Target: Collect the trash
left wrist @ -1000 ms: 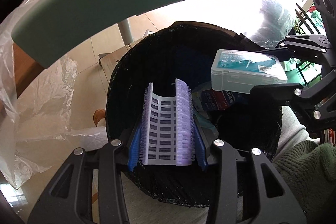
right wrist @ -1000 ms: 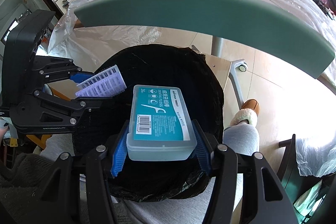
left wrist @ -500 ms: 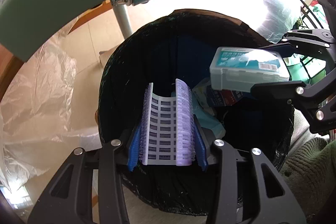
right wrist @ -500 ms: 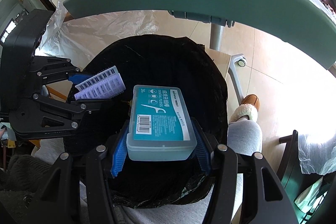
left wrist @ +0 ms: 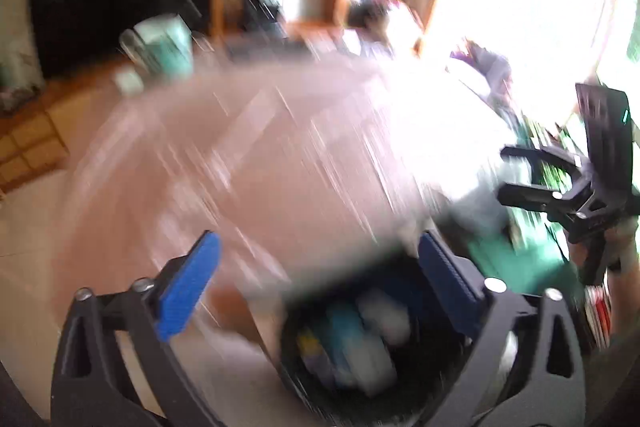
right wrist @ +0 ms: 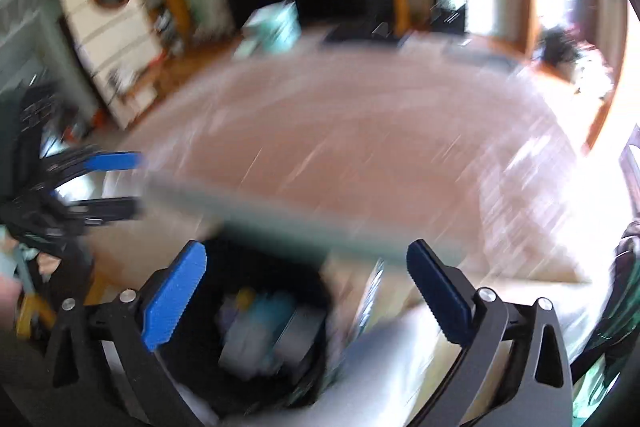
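Note:
Both views are motion-blurred. My left gripper (left wrist: 316,279) is open and empty, its blue pads wide apart above the table edge. My right gripper (right wrist: 306,287) is open and empty too. Below them stands the black trash bin (left wrist: 304,379), also in the right wrist view (right wrist: 192,359), with blurred pale and teal items (left wrist: 360,339) inside, seen again from the right wrist (right wrist: 260,331). The right gripper shows at the right of the left wrist view (left wrist: 532,171); the left gripper shows at the left of the right wrist view (right wrist: 116,183).
A table under clear plastic (left wrist: 260,155) fills the middle, with a green edge (right wrist: 280,211). A teal mug (left wrist: 164,43) stands at its far side, also in the right wrist view (right wrist: 276,23). A grey-trousered leg (right wrist: 384,367) is beside the bin.
Both grippers have opened and let go: the purple comb-like piece and the floss box are gone from the jaws. Both grippers have swung up from the bin toward the tabletop.

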